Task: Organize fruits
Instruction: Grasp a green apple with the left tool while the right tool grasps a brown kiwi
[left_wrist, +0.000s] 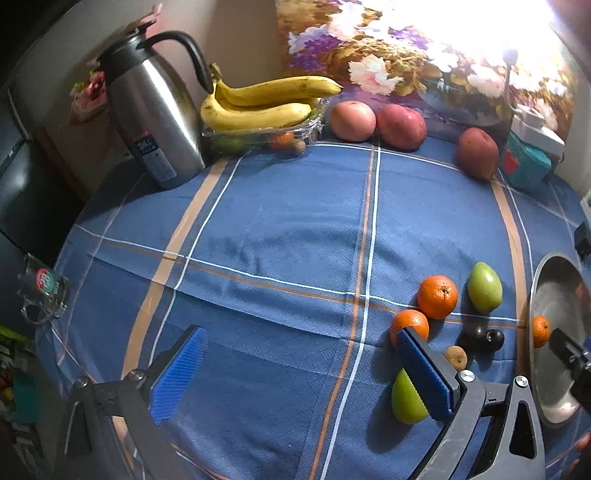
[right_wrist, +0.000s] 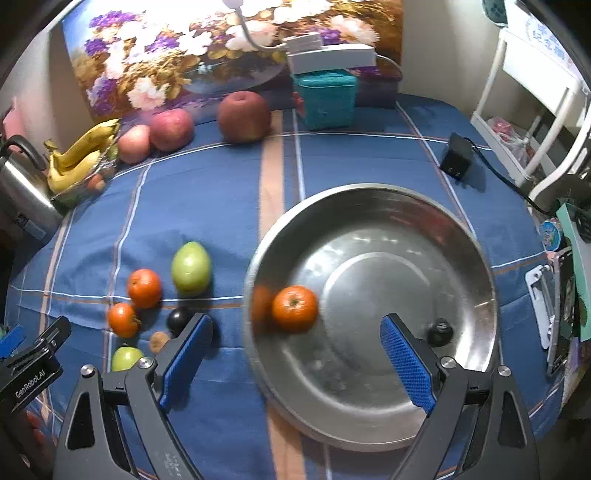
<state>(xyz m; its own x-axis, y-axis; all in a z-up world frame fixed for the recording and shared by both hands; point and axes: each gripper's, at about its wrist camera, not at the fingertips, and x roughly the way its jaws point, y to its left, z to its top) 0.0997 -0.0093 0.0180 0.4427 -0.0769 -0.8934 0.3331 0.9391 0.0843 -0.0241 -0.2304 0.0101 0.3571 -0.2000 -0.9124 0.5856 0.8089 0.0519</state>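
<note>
A steel bowl (right_wrist: 461, 236) holds an orange (right_wrist: 294, 308) and a small dark fruit (right_wrist: 440, 331). My right gripper (right_wrist: 295, 356) is open and empty above the bowl's near side. Left of the bowl lie two oranges (right_wrist: 144, 287) (right_wrist: 123, 319), two green fruits (right_wrist: 191, 267) (right_wrist: 126, 357), a dark plum (right_wrist: 178, 319) and a small brown fruit (right_wrist: 159, 340). My left gripper (left_wrist: 299, 373) is open and empty over bare cloth. Its right finger (left_wrist: 424, 373) partly covers a green fruit (left_wrist: 406, 402) and an orange (left_wrist: 409, 322).
At the back stand a steel jug (left_wrist: 155, 118), a clear tray with bananas (left_wrist: 266, 99), three red apples (left_wrist: 352, 116) (left_wrist: 402, 126) (left_wrist: 477, 153) and a teal box (right_wrist: 325, 98). A black charger (right_wrist: 456, 156) lies right of the bowl. The table is covered by a blue cloth (left_wrist: 280, 221).
</note>
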